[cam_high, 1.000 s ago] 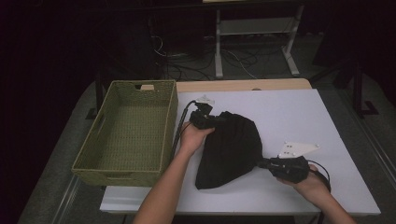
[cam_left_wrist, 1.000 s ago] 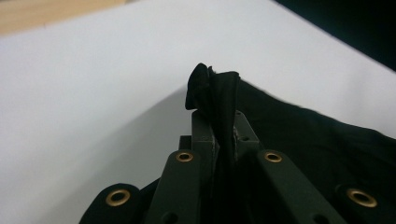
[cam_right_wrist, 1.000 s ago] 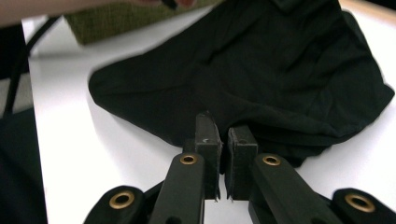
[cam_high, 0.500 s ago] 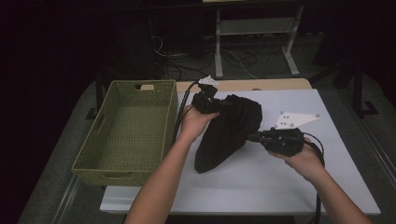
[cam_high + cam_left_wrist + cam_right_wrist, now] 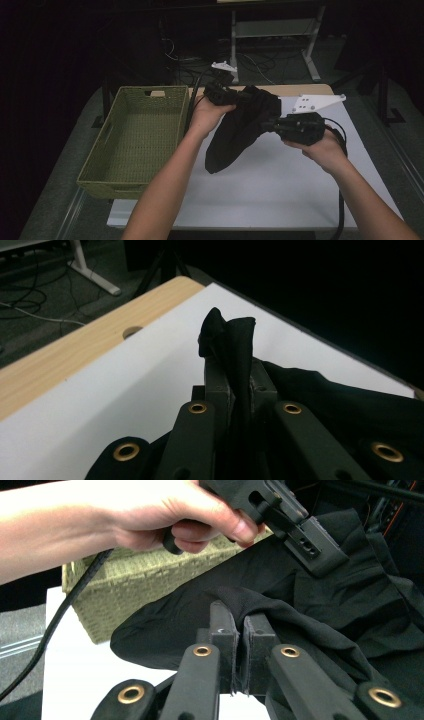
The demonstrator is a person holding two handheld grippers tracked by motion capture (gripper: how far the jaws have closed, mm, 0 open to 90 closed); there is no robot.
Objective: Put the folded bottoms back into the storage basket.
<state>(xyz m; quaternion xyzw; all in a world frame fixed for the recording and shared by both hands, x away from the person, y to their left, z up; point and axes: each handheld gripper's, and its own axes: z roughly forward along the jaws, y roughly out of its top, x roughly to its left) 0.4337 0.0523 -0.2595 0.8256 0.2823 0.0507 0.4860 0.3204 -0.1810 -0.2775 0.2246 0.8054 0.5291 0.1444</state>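
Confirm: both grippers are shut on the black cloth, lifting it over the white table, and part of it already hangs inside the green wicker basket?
Not quite. The left gripper and right gripper are each shut on the black cloth, held up over the white table, but none of it is in the green wicker basket. The high view shows the cloth hanging beside the basket, over the table.

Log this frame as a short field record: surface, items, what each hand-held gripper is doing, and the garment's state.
surface: white table top with a wooden strip along its far edge
basket: green woven basket, on the table's left side, nothing visible inside
garment: black cloth, lifted at its upper part, lower end hanging down toward the table
left hand-held gripper: shut on a fold of the black cloth, which sticks up between its jaws
right hand-held gripper: shut on another edge of the black cloth
hands: one on each gripper, the cloth held between them
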